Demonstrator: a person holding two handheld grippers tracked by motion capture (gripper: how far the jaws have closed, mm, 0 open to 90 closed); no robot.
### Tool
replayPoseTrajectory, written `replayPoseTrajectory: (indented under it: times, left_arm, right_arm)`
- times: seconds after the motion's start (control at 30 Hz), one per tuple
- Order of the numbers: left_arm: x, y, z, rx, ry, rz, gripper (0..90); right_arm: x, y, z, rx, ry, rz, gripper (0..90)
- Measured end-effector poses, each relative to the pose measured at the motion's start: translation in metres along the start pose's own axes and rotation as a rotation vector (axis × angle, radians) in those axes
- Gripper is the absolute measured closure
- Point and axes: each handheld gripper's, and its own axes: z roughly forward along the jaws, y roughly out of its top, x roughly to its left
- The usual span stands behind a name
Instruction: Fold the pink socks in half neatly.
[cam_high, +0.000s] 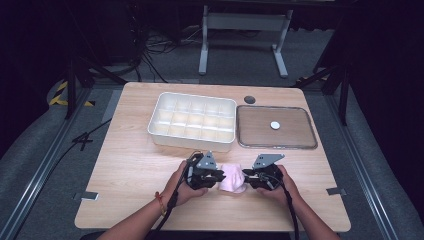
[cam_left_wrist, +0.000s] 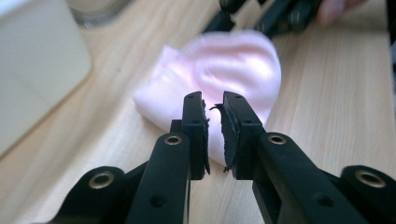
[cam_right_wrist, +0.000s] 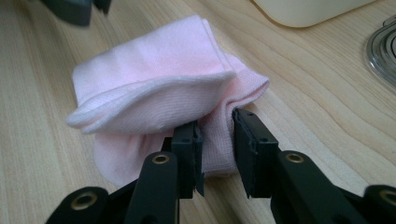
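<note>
Down at the lower middle of the high view, a pink cloth (cam_high: 233, 178) lies bunched on the wooden bench (cam_high: 135, 165), flanked by both grippers. The left gripper (cam_high: 218, 177) sits just at the cloth's left side and the right gripper (cam_high: 245, 176) at its right side, each held in a hand that enters from the bottom edge of the frame.

In the left gripper view the left gripper (cam_left_wrist: 213, 122) has its fingers (cam_left_wrist: 194, 126) drawn almost together, with only a thin slit between the pads. The cloth (cam_left_wrist: 224, 70) fills the middle of that frame just past the tips; no fold of it can be seen caught in the slit, so these fingers read as clenched on nothing.

In the right gripper view the right gripper (cam_right_wrist: 217, 140) grasps a fold at the cloth's near right edge: pink fabric (cam_right_wrist: 159, 98) passes between the two fingers (cam_right_wrist: 250, 144) and fills the gap between them. Above that fold, a rounded hem lifts across the centre of the frame.

Behind the cloth, at upper centre of the high view, stands a white divided tray (cam_high: 192, 121), and to its right lies a clear flat lid (cam_high: 276, 127) with a small white disc (cam_high: 275, 125) on it.
</note>
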Motion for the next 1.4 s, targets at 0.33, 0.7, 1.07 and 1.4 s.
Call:
replayPoseTrajectory:
  times: [0.33,0.7,1.07,1.4]
  left_arm:
    - [-0.003,-0.007,0.017,0.059,0.016,0.034,79.3]
    - [-0.001,-0.01,0.019,0.053,0.008,0.012,79.5]
    - [0.0,-0.011,0.019,0.053,-0.001,0.001,79.1]
    - [0.001,-0.011,0.019,0.051,-0.001,-0.004,78.6]
  right_arm:
    - [-0.002,0.0,-0.008,0.017,0.004,-0.01,64.7]
    - [0.001,0.009,-0.033,-0.074,-0.014,-0.013,71.1]
    - [0.017,0.018,-0.036,-0.111,0.017,-0.077,75.7]
    - [0.017,0.009,-0.013,-0.02,0.007,-0.114,80.2]
